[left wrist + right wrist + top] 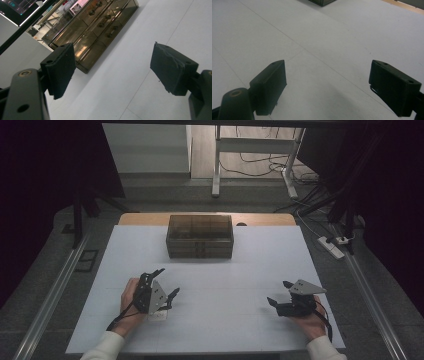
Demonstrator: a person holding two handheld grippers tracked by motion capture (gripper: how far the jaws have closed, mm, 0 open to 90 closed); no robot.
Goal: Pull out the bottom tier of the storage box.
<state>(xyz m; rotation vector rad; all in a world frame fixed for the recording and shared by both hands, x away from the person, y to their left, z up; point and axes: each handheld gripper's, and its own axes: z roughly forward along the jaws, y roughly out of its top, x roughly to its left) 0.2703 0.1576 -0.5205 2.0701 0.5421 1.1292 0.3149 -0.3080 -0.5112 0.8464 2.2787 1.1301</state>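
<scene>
Both grippers, left gripper (167,282) and right gripper (280,292), hold their jaws wide apart and empty. The smoky drawer box (200,236) sits well ahead of them on the tabletop (240,320); approach level, squaring the jaws to a drawer knob.

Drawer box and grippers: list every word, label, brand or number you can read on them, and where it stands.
None can be read.
Drawer box: smoky clear walls and small knobs, no label or print to be seen.
Left gripper and right gripper: plain black jaws and grey plates, no marking.
Bright panels behind the box in the left gripper view: too blurred to read.
</scene>
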